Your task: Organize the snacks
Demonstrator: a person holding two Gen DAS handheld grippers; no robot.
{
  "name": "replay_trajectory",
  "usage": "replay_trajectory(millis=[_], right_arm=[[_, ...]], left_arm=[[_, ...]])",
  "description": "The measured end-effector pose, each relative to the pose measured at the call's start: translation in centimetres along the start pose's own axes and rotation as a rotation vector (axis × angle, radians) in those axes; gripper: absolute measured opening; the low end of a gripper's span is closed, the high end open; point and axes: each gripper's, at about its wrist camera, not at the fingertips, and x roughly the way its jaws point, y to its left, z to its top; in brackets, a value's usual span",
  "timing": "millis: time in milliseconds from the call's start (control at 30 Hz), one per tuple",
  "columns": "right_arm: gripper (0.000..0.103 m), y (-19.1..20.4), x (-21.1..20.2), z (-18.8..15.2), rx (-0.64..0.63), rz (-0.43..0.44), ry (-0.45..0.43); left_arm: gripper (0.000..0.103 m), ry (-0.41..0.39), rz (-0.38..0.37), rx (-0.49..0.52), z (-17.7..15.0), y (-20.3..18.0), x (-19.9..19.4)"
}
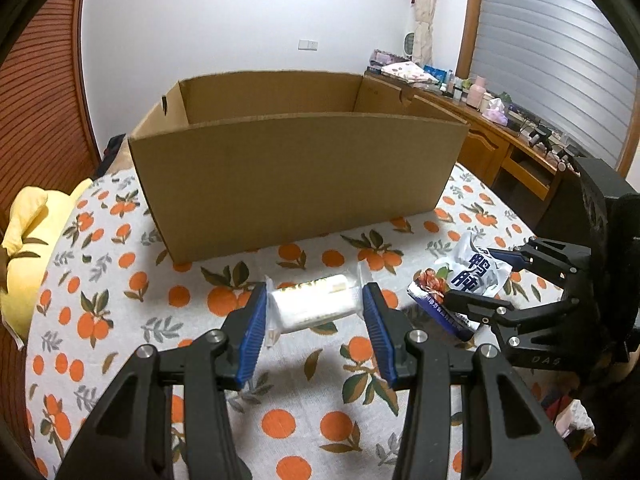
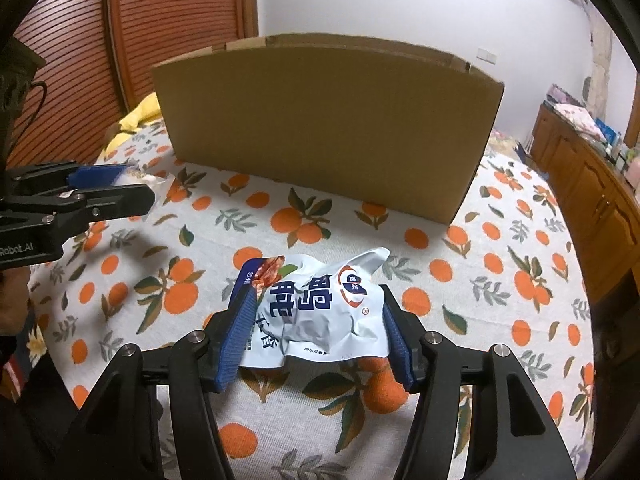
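Two snacks in hand, neither boxed yet. White packet clamped end to end in left claw, seemingly lifted just off the counter. Blue-and-white pouch pinched in right claw, pads pressing both edges, foil crumpled; lower edge clear of the cloth, shadow beneath. From the left wrist view, pouch just right of the packet, right claw coming in from the side. Neither claw apart or fully together: both stopped on their loads.

Box straight ahead of both, open at the top, tall near wall between snacks and opening. Inside mostly hidden; contents unknown.

Step, by judgement: pick done on both sides, carry to box next.

Next move needs:
- more height on both claws to clear the near wall
- forward travel over the rim, then release inside
- claws kept well apart to avoid clashing above the opening
- steady grip on the pouch; crumpled foil could slip
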Motion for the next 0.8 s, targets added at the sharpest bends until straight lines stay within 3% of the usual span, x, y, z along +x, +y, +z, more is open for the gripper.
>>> replay_trajectory(millis=[800], right_arm=[[0.061, -0.4, -6.1, 8.1, -0.064, -0.02, -0.212]], left_arm=[[0.046, -0.128, 0.031, 0.054, 7.0, 0.9, -2.6]])
